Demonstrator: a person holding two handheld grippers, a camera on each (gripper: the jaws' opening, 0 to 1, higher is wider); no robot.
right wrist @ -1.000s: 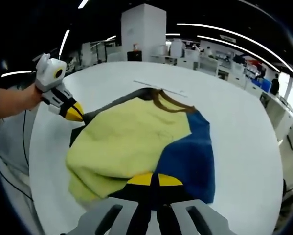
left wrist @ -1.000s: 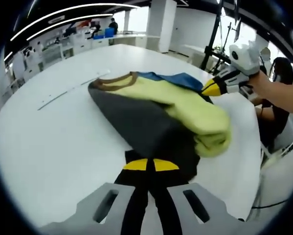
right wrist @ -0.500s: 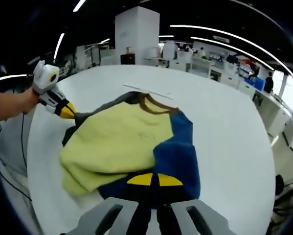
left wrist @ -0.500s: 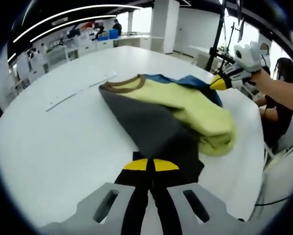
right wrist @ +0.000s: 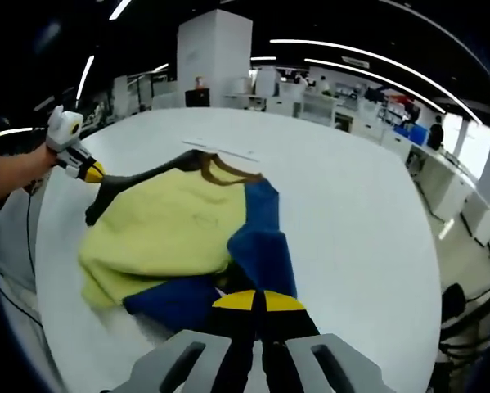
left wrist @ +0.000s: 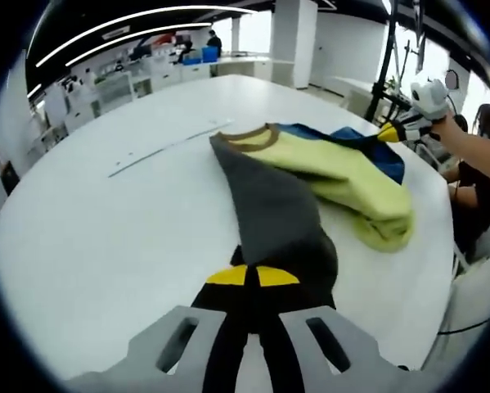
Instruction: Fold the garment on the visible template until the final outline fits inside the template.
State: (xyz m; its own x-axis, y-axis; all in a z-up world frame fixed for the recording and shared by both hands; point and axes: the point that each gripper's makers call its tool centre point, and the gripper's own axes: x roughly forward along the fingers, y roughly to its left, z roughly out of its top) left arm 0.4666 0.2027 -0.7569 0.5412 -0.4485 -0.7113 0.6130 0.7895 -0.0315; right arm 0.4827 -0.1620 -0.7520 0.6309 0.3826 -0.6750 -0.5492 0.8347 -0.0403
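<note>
Both grippers are pulling apart compared with 1 second ago, so the garment [left wrist: 326, 184] is stretching longer across the white desk [left wrist: 105, 237]. Its grey part is now running as a narrow strip toward the left gripper [left wrist: 253, 277], whose fingers are pinching shut on the grey edge. In the right gripper view, the right gripper [right wrist: 259, 301] is clamping its fingers on the blue edge, and the yellow panel [right wrist: 163, 237] is bunching toward one side. The garment is lying in the middle of the desk, just beside a thin pale strip [left wrist: 167, 147] (possibly a template mark, though I cannot tell). From here the risk is uneven tension: the yellow bulk is sagging in a lump, so the next fold could trap wrinkles, skew, or slip cloth from either grip.
</note>
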